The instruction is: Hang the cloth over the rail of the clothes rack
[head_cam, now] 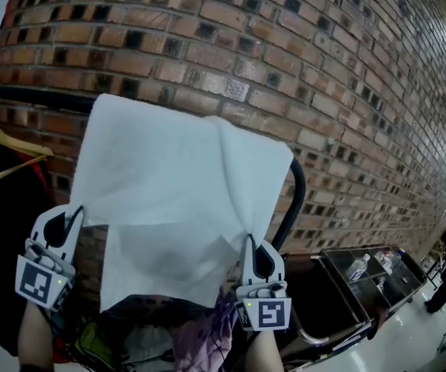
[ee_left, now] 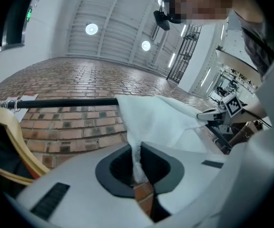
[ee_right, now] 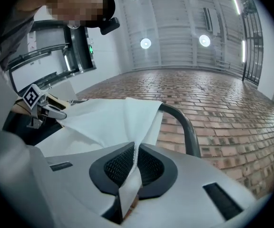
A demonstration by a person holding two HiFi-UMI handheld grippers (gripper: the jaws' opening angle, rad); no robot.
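with left gripper (head_cam: 70, 219) and right gripper (head_cam: 252, 246) each pinched nearly shut on a near corner, had cloth (head_cam: 176, 177) draped over rail (head_cam: 29, 93). risked dragging it off if pulled lower, or leaving it skewed if let go unevenly. faced brick wall (head_cam: 285, 37), hanger (head_cam: 6, 142) at left, glossy floor (head_cam: 432, 332) and cart (head_cam: 362, 273) at right.
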